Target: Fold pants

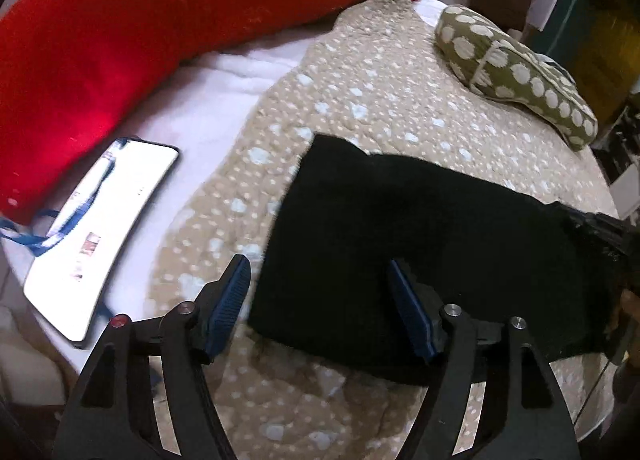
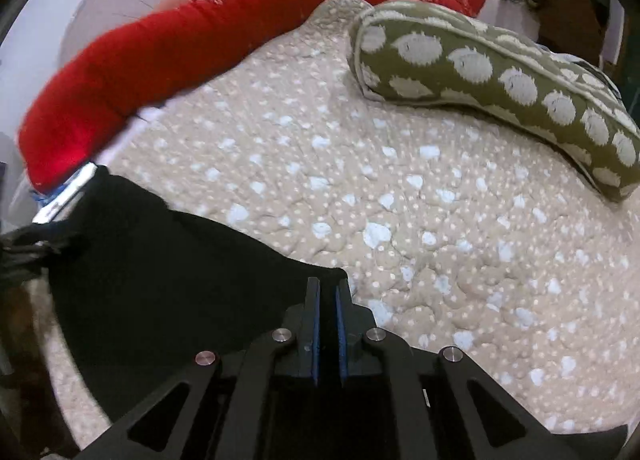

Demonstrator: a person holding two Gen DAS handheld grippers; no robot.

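Pants (image 1: 420, 256), black and folded into a block, are laid on the dotted beige quilt (image 1: 360, 99); folds are lost in the darkness. The left gripper (image 1: 320, 300) is spread wide over their edge, gripping nothing. The right gripper (image 2: 328, 300) is seen shut at their corner; whether cloth is pinched cannot be told.

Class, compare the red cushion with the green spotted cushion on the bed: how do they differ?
The red cushion is plain red; the green cushion has pale spots. The red one looks longer and curves along the far edge of the quilt; the green one lies on top of the quilt. Both are long, soft and untouched.
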